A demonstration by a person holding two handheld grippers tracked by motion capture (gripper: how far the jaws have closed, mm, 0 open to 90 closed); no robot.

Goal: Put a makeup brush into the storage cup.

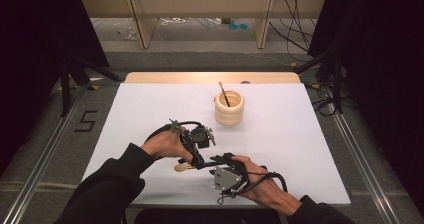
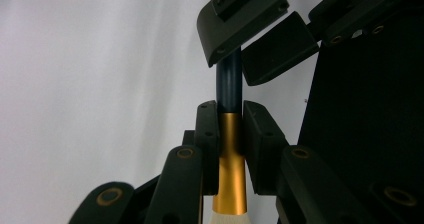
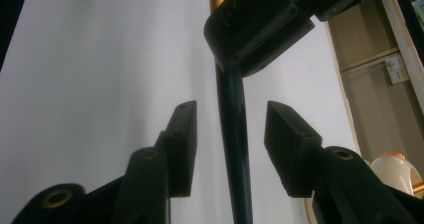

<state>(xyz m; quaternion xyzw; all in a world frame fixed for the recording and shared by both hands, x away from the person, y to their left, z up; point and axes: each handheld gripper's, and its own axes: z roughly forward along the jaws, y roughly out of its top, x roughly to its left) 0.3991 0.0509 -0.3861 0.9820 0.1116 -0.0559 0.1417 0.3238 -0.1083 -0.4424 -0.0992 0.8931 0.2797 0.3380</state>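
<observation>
- The left gripper [image 1: 194,160] is clamped on a long brush with a dark blue handle, a gold metal collar and pale bristles [image 2: 229,149]; its two black jaws press on the gold collar from both sides in the left gripper view.
- In the high view the brush [image 1: 184,167] lies low over the white table [image 1: 280,149], near the front edge, between the two hands.
- The right gripper [image 3: 229,134] has its jaws apart, one on each side of the dark blue handle [image 3: 235,149], and the pads do not touch it.
- In the left gripper view the right gripper [image 2: 257,39] stands farther along the handle.
- A cream ribbed holder [image 1: 229,109] stands well apart, farther back on the table, with another thin brush [image 1: 223,93] leaning inside it.
</observation>
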